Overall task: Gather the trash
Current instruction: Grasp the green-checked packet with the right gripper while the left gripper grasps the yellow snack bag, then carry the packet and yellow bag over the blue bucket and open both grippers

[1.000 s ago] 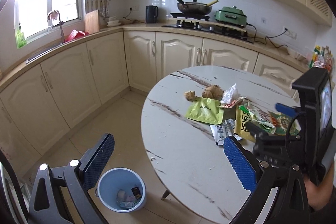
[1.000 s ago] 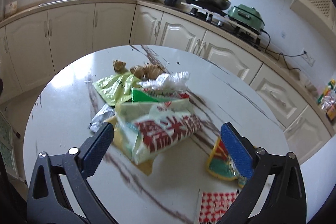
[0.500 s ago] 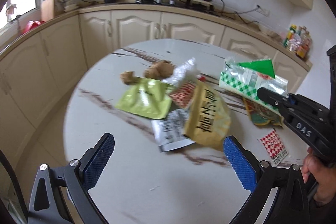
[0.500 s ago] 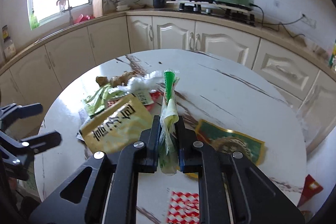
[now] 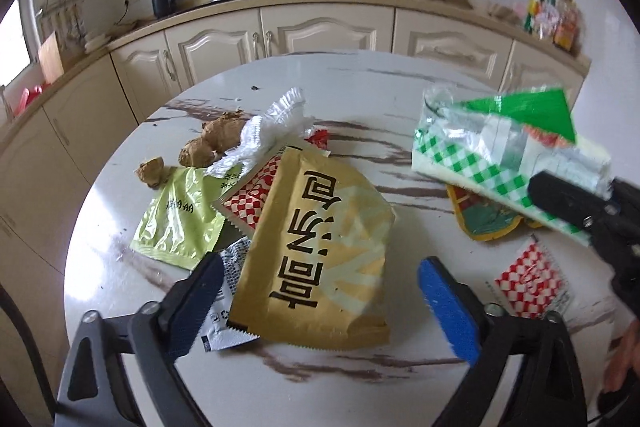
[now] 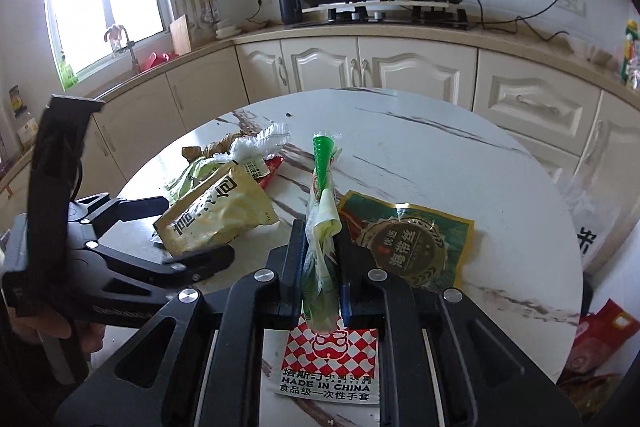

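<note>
White marble-look round table (image 5: 400, 83) fills mid-frame in both views, trash strewn across it. Biggest piece: gold snack bag (image 5: 320, 251), centre of left wrist view, lying flat betw. the blue pads of the left gripper (image 5: 320, 303), whose jaws are closing w/ the bag between them, pads not on it yet. Right gripper (image 6: 320, 279), bottom centre of its view, clenched on the green-checked packet (image 6: 320, 227), held clear of the table. Smaller: green-gold flat wrapper (image 6: 416, 243) right of centre, lime pouch (image 5: 176, 223) at left, red-check glove sachet (image 6: 332, 355) low centre.

Risks, as I judge: bag is puffy and slick, so pads may skid off or snag the small silver sachet (image 5: 228, 331) under its edge; thin packet could slip from the right gripper.
</note>
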The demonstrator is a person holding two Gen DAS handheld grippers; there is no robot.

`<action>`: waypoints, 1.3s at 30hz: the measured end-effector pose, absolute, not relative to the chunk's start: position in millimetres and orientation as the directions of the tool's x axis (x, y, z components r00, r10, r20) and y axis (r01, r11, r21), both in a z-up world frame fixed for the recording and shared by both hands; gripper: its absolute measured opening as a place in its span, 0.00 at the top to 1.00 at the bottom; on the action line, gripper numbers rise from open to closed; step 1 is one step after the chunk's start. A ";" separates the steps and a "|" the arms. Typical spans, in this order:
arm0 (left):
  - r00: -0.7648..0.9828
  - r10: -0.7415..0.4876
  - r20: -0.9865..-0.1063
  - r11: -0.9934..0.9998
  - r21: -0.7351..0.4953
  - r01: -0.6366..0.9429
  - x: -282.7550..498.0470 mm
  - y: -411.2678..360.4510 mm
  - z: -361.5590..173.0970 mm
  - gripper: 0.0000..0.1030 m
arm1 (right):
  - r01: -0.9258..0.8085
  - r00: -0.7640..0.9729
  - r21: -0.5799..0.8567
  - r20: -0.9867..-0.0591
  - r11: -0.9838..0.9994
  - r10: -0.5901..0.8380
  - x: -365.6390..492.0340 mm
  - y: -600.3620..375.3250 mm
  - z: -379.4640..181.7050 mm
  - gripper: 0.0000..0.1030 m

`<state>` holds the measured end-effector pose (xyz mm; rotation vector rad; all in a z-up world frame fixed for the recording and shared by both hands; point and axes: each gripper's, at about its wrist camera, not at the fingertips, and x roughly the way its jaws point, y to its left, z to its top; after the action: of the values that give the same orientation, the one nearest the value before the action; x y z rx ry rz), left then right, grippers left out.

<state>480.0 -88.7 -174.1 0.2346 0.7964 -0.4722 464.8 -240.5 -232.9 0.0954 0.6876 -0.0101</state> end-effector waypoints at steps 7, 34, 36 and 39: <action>0.576 -0.324 -0.751 0.846 0.043 0.532 478.2 -97.4 -173.7 0.59 | 0.032 0.773 0.100 -0.633 0.994 0.039 461.9 -239.6 -233.9 0.86; 0.717 -0.420 -0.557 0.905 -0.202 0.373 369.2 147.4 -98.5 0.68 | -0.254 0.819 0.080 -0.513 0.964 0.258 446.8 -73.1 -159.8 0.86; 0.735 -0.371 -0.568 0.928 -0.197 0.316 360.6 185.6 -102.5 0.68 | -0.316 0.791 0.087 -0.526 0.945 0.312 455.1 -35.7 -166.8 0.86; 0.762 -0.305 -0.571 0.952 -0.217 0.219 349.9 239.5 -117.0 0.68 | -0.410 0.728 0.100 -0.562 0.906 0.392 471.9 29.9 -188.5 0.86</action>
<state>349.9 239.5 -117.0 -0.1402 0.6442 -0.2857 471.9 29.9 -188.5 -0.0318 0.6120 0.4420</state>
